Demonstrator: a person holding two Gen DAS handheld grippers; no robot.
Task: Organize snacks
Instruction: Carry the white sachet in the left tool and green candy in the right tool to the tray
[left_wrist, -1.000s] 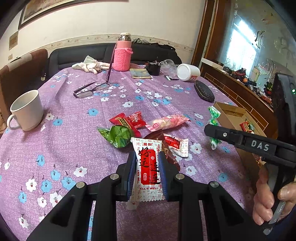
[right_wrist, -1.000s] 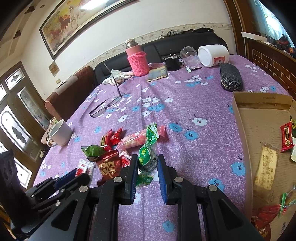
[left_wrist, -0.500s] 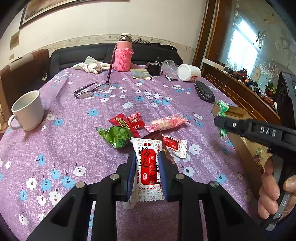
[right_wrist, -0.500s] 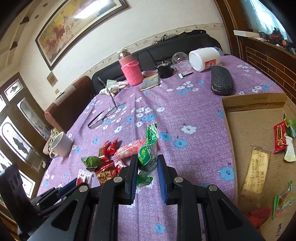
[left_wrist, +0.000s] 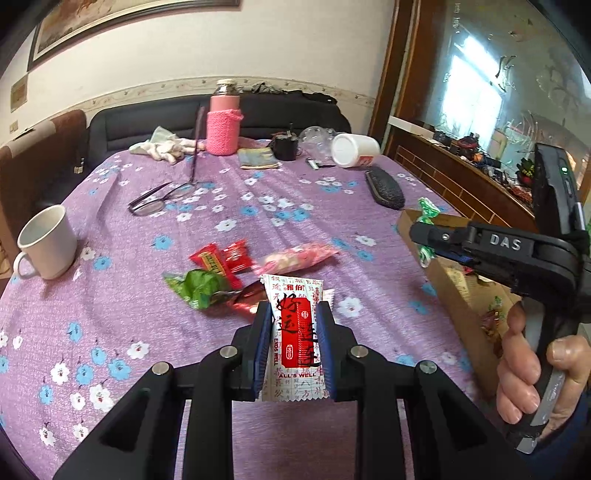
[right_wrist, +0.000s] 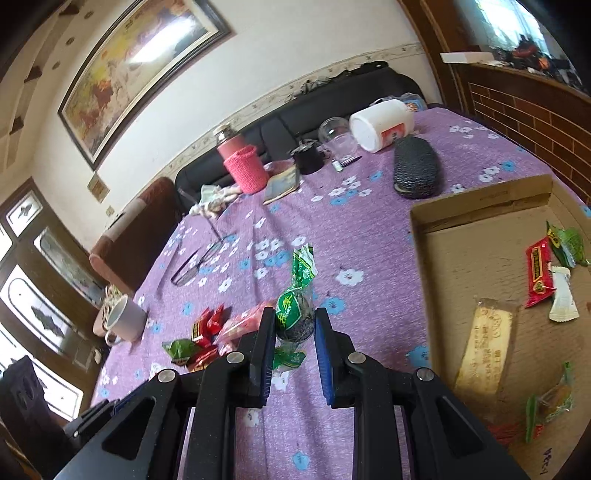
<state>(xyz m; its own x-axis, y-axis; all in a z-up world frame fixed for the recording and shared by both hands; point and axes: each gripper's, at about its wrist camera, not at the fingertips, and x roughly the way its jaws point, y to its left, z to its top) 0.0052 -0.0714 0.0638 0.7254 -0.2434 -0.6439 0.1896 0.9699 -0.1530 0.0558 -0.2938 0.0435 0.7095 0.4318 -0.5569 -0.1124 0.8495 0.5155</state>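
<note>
The left gripper (left_wrist: 293, 343) pinches a flat white-and-red foil sachet (left_wrist: 295, 332) by its side edges above the purple floral tablecloth (left_wrist: 110, 314), while the right gripper (right_wrist: 294, 341) squeezes a round green twist-wrapped sweet (right_wrist: 293, 314) beside the shallow cardboard box (right_wrist: 476, 258); both look light, crinkly and slippery.

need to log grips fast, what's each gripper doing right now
Left gripper: shut on the white and red snack packet.
Right gripper: shut on the green wrapped candy.
</note>
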